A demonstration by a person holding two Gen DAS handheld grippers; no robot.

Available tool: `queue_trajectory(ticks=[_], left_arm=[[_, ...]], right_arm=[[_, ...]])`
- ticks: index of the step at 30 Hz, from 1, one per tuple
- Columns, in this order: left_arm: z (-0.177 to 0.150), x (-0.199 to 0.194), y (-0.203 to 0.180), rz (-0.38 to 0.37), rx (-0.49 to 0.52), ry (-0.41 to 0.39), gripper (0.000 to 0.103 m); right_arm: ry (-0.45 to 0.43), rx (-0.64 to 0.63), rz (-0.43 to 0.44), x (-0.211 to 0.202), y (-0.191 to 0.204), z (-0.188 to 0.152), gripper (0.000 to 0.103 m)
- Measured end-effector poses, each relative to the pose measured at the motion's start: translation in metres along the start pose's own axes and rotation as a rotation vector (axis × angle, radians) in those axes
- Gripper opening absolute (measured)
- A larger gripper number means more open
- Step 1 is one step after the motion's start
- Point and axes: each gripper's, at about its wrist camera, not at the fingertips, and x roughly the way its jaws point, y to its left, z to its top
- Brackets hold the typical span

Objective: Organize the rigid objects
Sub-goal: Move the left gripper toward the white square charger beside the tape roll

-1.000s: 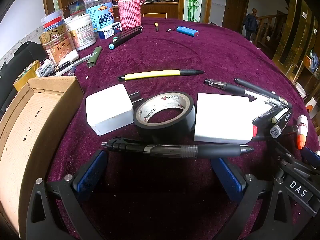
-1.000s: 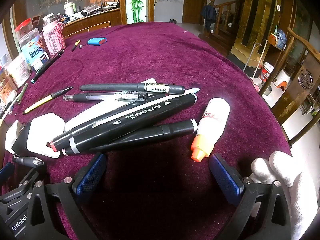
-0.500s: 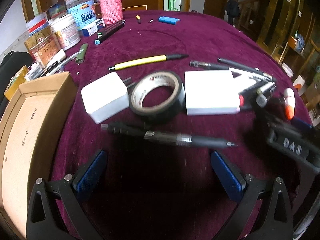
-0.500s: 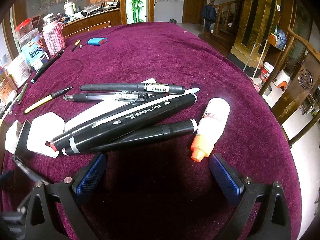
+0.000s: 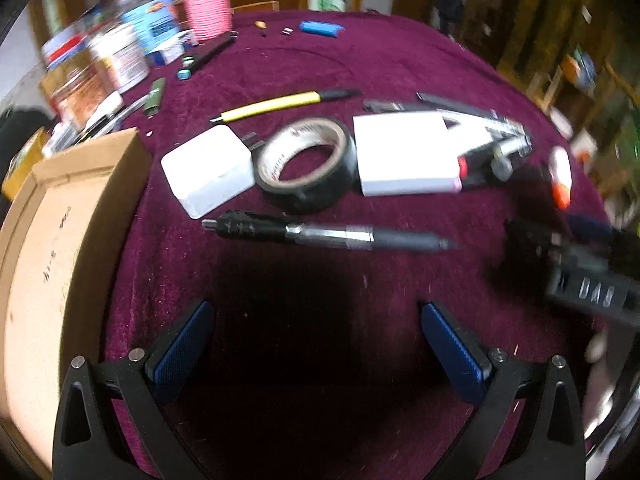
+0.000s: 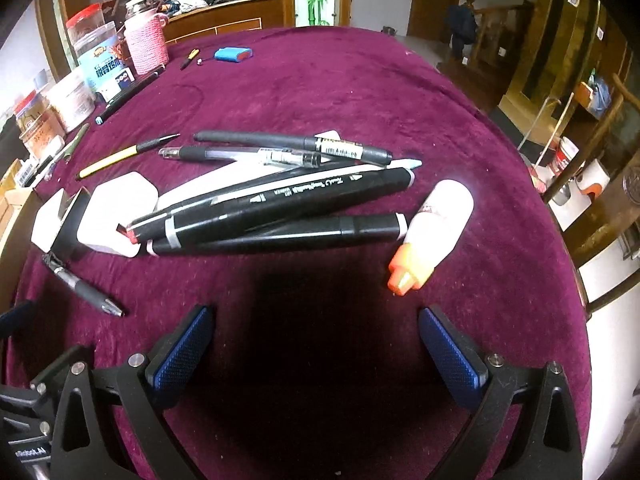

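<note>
Both claws hang released and empty above a purple-clothed counter (image 6: 320,92). The left claw (image 5: 316,344) faces a black pen (image 5: 328,234), lying crosswise near a cardboard box (image 5: 60,240). The right claw (image 6: 316,344) faces heaped markers (image 6: 272,208), likely awaiting sorting.

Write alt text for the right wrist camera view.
An open right gripper hovers empty over a purple tablecloth, facing a pile of black markers and pens. A white glue bottle with an orange cap lies to their right.
</note>
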Motion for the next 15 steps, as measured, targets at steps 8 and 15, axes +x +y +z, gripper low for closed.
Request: queue_trajectory(ticks=[8, 15], left_arm=[[-0.011, -0.012, 0.000, 0.025, 0.025, 0.016, 0.103], [-0.009, -0.076, 0.034, -0.055, -0.031, -0.262, 0.103]], right_arm=[[-0.182, 0.040, -0.042, -0.040, -0.004, -0.013, 0.100], [-0.493, 0.118, -0.050, -0.081, -0.017, -0.001, 0.100]])
